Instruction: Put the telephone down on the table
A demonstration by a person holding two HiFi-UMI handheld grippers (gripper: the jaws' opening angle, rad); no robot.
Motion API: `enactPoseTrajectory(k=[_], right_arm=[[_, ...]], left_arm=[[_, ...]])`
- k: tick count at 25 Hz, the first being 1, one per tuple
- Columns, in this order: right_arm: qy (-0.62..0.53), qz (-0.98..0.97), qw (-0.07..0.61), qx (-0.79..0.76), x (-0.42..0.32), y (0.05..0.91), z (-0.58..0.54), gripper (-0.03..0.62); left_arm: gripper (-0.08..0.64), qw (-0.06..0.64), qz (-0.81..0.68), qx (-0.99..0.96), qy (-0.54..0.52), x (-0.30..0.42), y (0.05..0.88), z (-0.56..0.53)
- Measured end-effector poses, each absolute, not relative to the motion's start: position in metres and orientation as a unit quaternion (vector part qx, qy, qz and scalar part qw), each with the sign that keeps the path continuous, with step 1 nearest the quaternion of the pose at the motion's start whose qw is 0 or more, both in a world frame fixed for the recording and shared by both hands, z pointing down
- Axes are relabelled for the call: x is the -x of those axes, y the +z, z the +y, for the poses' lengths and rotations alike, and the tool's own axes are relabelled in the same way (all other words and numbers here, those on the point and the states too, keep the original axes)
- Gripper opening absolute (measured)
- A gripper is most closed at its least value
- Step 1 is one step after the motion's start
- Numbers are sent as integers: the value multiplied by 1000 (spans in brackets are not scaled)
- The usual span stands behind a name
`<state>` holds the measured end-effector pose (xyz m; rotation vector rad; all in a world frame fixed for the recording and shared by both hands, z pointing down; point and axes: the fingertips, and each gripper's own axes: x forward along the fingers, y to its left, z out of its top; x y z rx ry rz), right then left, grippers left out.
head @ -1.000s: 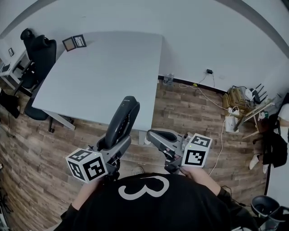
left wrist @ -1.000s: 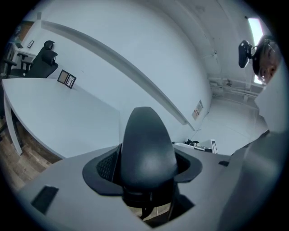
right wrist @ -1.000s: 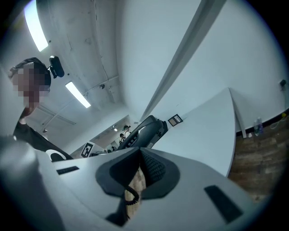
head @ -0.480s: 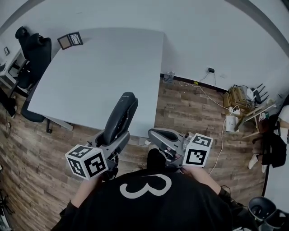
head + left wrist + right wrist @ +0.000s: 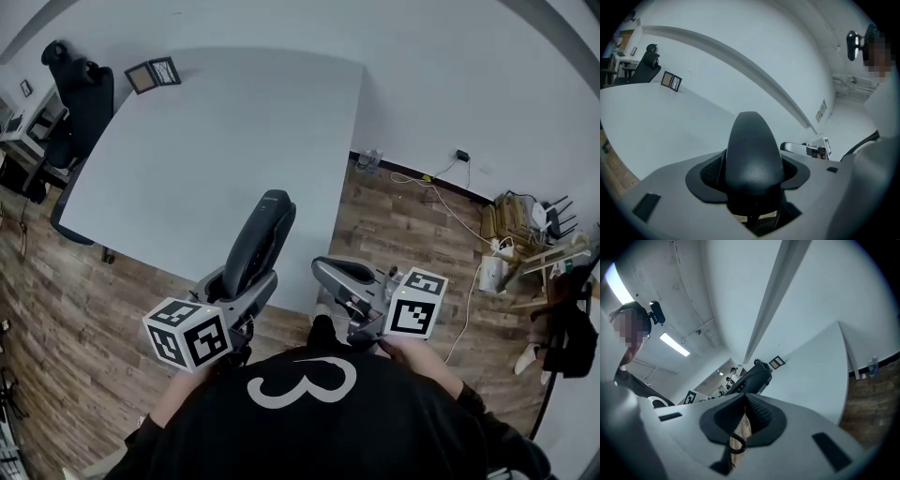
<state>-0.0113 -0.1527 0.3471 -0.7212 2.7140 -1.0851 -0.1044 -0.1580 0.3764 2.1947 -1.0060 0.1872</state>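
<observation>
A black telephone handset (image 5: 255, 246) points away from me over the near edge of the white table (image 5: 187, 141). My left gripper (image 5: 242, 292) is shut on its lower end. In the left gripper view the handset (image 5: 752, 159) fills the space between the dark pads. My right gripper (image 5: 326, 272) hangs to the right of the handset, over the wooden floor just off the table's near corner, with its pads together. In the right gripper view (image 5: 744, 411) a short piece of coiled cord (image 5: 736, 444) shows below the pads. I cannot tell whether it is pinched.
Two small picture frames (image 5: 153, 75) stand at the table's far left corner, and a black office chair (image 5: 80, 103) is beside them. Cables, a bottle (image 5: 370, 161) and clutter (image 5: 511, 220) lie along the wall on the right.
Both grippers have moved forward toward the table, the left one still holding the handset. The table now fills more of the head view.
</observation>
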Motion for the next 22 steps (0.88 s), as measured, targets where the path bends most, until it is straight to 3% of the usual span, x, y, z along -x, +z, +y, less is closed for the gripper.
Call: enactPoseTrajectory(k=[22], right_arm=[[-385,899,37,205,-7,374,-215,11]], left_arm=[[290,353,-440,-821,95,92,415,-221]])
